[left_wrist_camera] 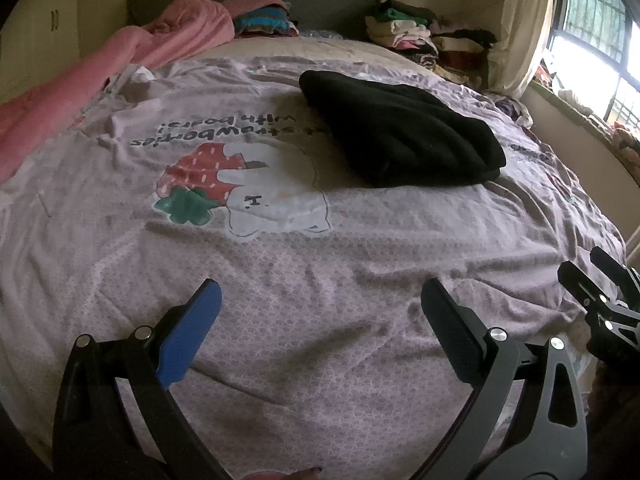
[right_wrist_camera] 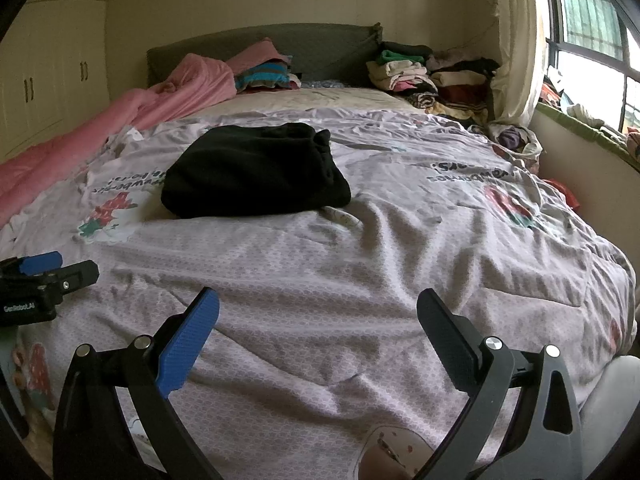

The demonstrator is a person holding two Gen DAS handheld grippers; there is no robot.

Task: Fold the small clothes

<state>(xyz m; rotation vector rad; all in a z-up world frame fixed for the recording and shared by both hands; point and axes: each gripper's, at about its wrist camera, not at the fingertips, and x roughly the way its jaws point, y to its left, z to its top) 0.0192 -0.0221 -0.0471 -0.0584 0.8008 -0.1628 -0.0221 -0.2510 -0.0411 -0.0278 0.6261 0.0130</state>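
Here, soft folded black garment (left_wrist_camera: pixel 400 132) lies on wrinkled patterned bedsheet (left_wrist_camera: pixel 320 280); both grippers' jaws wide, w/ nothing held.

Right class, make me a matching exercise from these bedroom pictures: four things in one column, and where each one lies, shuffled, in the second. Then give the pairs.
Things
1. black garment
2. pink quilt
3. pile of clothes
4. strawberry print

Places
A. heaped in the far right corner of the bed, by the curtain
B. bunched along the bed's left edge
C. folded in the middle of the bed
D. on the bedsheet, just left of the black garment

Pairs: 1-C, 2-B, 3-A, 4-D
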